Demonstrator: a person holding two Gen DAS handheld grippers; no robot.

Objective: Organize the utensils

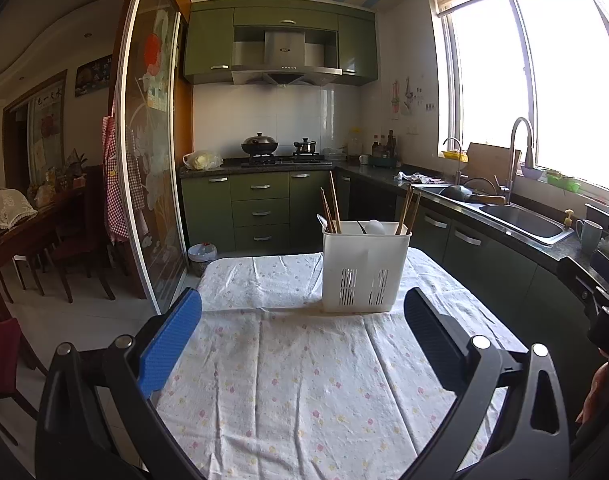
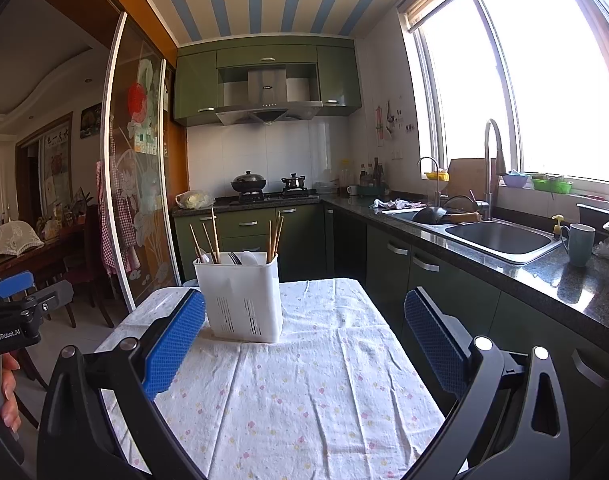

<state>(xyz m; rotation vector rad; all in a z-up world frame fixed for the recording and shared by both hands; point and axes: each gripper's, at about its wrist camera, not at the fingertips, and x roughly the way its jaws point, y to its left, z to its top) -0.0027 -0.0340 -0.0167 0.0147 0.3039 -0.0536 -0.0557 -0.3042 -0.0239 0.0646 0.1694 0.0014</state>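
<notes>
A white plastic utensil holder [image 1: 364, 268] stands upright on a table with a floral white cloth [image 1: 304, 380]. It holds wooden chopsticks [image 1: 330, 208] at its left and right ends and spoons and a fork in the middle. In the right wrist view the utensil holder [image 2: 242, 298] stands ahead to the left with chopsticks [image 2: 214, 236] sticking up. My left gripper [image 1: 302, 328] is open and empty, just short of the holder. My right gripper [image 2: 304, 332] is open and empty, with the holder beside its left finger. The left gripper also shows at the right wrist view's left edge [image 2: 14, 312].
A green kitchen counter with a steel sink [image 2: 500, 238], a tall tap [image 2: 492, 168] and a mug [image 2: 580, 244] runs along the right. A stove with pots [image 1: 260, 146] is at the back. A glass sliding door [image 1: 144, 160] and dining chairs [image 1: 76, 240] are to the left.
</notes>
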